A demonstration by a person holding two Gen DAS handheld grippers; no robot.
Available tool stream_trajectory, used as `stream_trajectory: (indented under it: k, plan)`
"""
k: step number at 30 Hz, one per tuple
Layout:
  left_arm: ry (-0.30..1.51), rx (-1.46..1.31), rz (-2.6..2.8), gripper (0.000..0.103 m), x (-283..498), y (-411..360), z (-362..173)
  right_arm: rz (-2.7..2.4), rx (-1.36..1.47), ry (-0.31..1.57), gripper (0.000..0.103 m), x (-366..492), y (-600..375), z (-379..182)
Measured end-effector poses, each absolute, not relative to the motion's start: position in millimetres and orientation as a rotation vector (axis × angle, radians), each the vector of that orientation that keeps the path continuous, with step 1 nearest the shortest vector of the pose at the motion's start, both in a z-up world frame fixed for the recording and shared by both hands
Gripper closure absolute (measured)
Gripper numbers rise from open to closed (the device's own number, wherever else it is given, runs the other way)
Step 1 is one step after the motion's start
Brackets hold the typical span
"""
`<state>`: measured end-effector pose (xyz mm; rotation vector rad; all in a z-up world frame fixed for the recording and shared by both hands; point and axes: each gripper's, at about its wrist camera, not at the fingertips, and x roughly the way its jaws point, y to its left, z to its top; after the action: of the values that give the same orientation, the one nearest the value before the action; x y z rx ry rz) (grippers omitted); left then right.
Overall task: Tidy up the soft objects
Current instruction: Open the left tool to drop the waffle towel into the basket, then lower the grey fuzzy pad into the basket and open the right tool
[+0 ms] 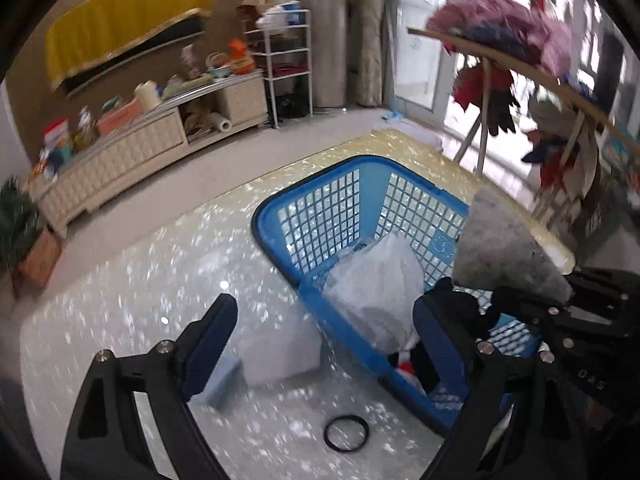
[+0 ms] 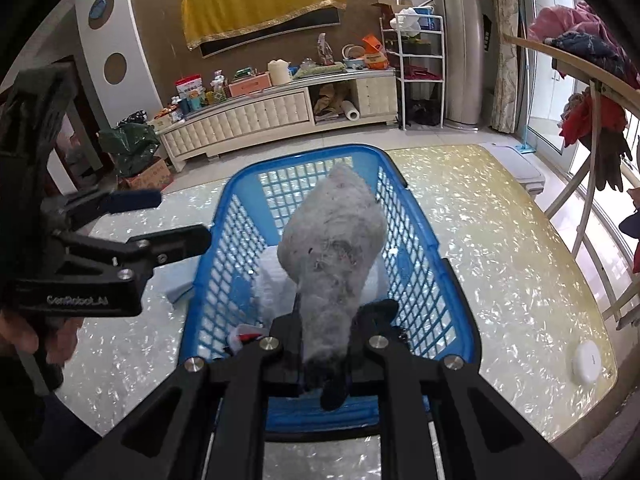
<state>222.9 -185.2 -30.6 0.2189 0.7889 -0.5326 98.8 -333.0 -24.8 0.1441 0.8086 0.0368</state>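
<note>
The right claw (image 2: pixel 326 344) pinches a grey fuzzy soft object (image 2: pixel 334 240) between its fingers, holding it above the blue basket (image 2: pixel 448 280); in the left wrist view the same grey piece (image 1: pixel 506 252) hangs over the basket's right side, clamped in the right claw (image 1: pixel 560 300). The left claw (image 1: pixel 320 332) stands spread with nothing between its fingers, one blue pad over the desk (image 1: pixel 120 280) and the other over the basket rim (image 1: pixel 276 204). From the right wrist view, the left claw (image 2: pixel 160 216) sits just left of the basket, and its body bears pale lettering that looks like "CenRobot.AI", somewhat blurred.

Inside the blue basket lie a white crumpled plastic bag (image 1: pixel 376 280) and, near the close end, something red and white (image 1: pixel 406 366) only partly seen. Just outside the basket's left wall, a pale translucent bag (image 1: pixel 280 352) rests on the desk over a light blue flat piece (image 1: pixel 224 384). A black ring (image 1: pixel 346 433) lies on the desk near the basket's close corner. A round white disc (image 2: pixel 587 362) sits on the desk well to the right.

Beyond the desk stands a cream cabinet (image 2: pixel 260 120) crowded with boxes and packets whose labels are too small to read.
</note>
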Motion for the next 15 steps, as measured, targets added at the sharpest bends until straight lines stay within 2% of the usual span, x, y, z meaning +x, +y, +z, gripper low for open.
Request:
stream_trajectory:
  k: [15]
  plan:
    - [0.764,0.091,-0.431,0.015,184.9,-119.8,-29.3,0.072,0.105,0.828,0.092,108.3,-310.3,-22.1]
